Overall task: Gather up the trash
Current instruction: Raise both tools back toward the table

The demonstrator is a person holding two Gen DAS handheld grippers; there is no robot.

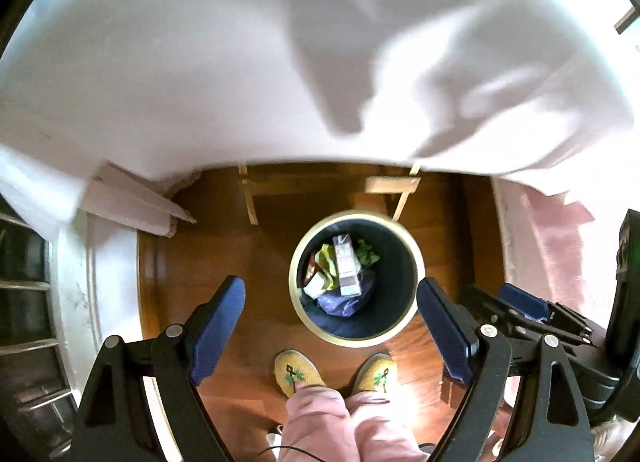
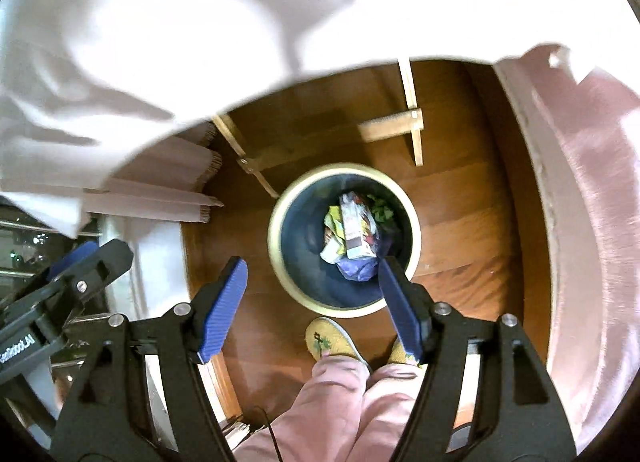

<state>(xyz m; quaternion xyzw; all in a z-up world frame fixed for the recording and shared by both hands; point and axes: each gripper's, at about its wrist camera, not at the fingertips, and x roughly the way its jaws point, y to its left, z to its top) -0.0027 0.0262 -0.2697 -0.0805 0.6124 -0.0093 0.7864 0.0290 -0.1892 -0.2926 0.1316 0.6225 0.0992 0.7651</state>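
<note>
Nearest you: your legs in pink trousers (image 1: 340, 422) and yellow slippers (image 1: 298, 372), toes just short of the bin. Your left gripper (image 1: 332, 326) hangs above the floor with its blue pads (image 1: 218, 326) spread wide, nothing between them. Your right gripper (image 2: 314, 302) is likewise wide open and empty; its right pad overlaps the bin's rim in the right wrist view.

The trash bin (image 1: 296, 286) stands upright on the wood floor (image 1: 248, 254), round, cream rim, dark interior. Inside lie a pale carton (image 1: 347, 268), yellow-green wrappers (image 1: 326, 266), a green scrap (image 1: 368, 254) and a crumpled blue-purple bag (image 1: 344, 302).

Beyond it: light wooden table legs (image 1: 402, 198), then a white tablecloth (image 1: 200, 62) with shadows across it.
</note>
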